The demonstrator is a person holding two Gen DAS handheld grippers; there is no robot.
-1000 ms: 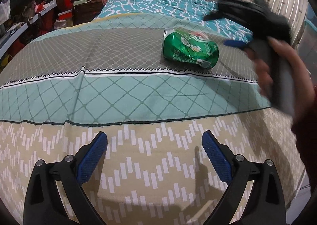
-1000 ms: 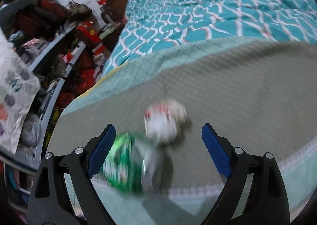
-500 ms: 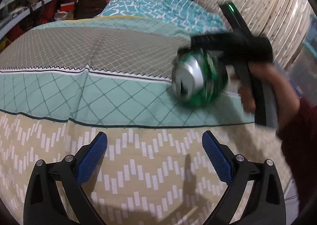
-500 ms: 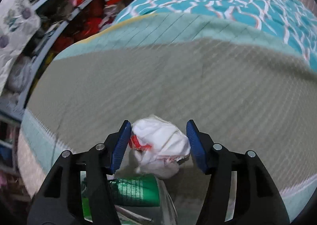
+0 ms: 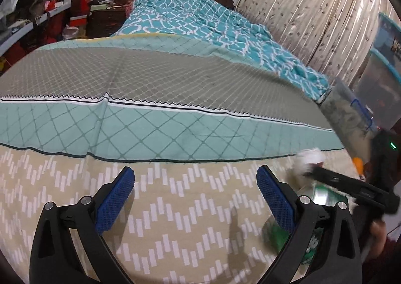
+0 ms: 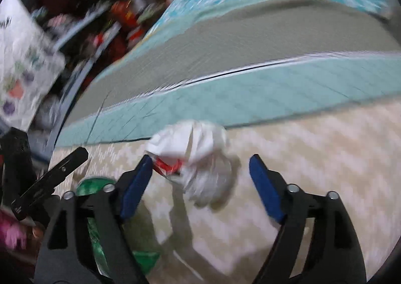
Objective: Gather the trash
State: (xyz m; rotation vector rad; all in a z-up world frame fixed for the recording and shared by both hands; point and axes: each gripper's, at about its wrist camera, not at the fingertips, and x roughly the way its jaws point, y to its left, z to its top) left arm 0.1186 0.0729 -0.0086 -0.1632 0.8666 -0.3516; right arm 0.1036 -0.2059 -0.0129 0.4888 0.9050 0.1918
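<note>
The right gripper (image 6: 200, 183) has its jaws opening, with a crumpled white wrapper (image 6: 198, 156) marked in red lying between them — its red part sits against the left pad, the right pad stands clear. A crushed green can (image 6: 100, 221) lies just beside and below that left finger, partly hidden. The left gripper (image 5: 195, 198) stands wide apart over bare bedspread, holding nothing. In its view the can (image 5: 323, 198) and wrapper (image 5: 309, 158) sit near the bed's right edge, the can partly behind its right finger. The patterned bedspread (image 5: 175, 208) is otherwise free across its width — a teal quilt (image 5: 213, 23) is bunched at the headboard end, a curtain (image 5: 300, 16) runs along the right, and cluttered shelves (image 5: 37, 21) along the left.
</note>
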